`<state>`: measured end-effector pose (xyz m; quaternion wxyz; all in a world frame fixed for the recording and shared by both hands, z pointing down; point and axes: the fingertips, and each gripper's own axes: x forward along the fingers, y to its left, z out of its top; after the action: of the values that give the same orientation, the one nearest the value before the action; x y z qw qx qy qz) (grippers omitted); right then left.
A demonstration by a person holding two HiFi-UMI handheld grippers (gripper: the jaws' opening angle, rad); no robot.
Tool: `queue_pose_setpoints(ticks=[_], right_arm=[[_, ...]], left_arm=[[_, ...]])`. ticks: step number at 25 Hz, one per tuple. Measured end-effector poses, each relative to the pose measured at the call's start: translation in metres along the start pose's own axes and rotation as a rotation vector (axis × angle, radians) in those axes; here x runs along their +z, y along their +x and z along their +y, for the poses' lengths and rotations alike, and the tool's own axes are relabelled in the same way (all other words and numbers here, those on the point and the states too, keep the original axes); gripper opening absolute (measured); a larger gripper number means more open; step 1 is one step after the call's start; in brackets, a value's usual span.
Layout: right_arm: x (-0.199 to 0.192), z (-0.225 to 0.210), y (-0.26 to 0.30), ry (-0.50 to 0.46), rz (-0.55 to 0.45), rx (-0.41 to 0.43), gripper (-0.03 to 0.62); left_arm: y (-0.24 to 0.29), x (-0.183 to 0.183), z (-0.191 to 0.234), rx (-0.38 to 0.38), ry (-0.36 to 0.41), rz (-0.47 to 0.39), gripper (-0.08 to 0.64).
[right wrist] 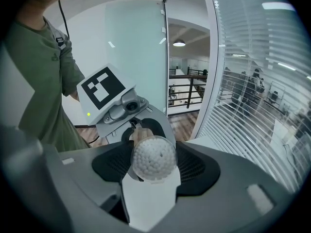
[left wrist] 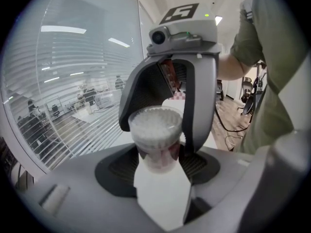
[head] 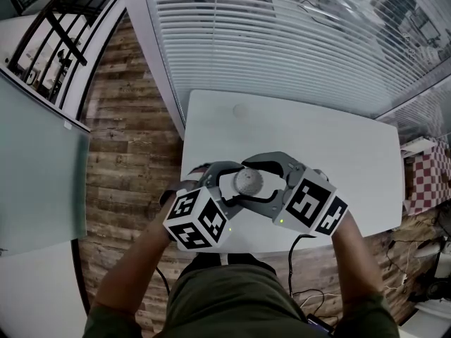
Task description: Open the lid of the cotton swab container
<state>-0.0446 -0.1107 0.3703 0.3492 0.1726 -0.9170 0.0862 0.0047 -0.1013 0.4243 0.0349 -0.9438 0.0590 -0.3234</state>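
Cotton swab container (left wrist: 154, 130): clear round tub, packed with white swab tips, reddish band round lower body. Held in air, body clamped in left gripper (left wrist: 158, 161), top end clasped by right gripper (right wrist: 153, 164).

The swab container (head: 248, 182) is clear, packed with white tips, with a reddish band lower down. The left gripper (head: 227, 186) and right gripper (head: 269, 180) are grey with black ribbed pads (left wrist: 119, 168); their marker cubes (head: 197, 219) are white with black squares. The bench (head: 338, 146) is white, the floor (head: 127, 139) brown planks, the shirt (head: 225, 301) olive green.
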Motion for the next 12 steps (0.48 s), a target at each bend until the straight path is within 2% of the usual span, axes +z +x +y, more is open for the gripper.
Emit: queue_pose_setpoints(ticks=[12], right_arm=[[0.004, -0.001, -0.013, 0.011, -0.075, 0.002, 0.275]], left_arm=[[0.001, 0.011, -0.001, 0.001, 0.008, -0.019, 0.261]])
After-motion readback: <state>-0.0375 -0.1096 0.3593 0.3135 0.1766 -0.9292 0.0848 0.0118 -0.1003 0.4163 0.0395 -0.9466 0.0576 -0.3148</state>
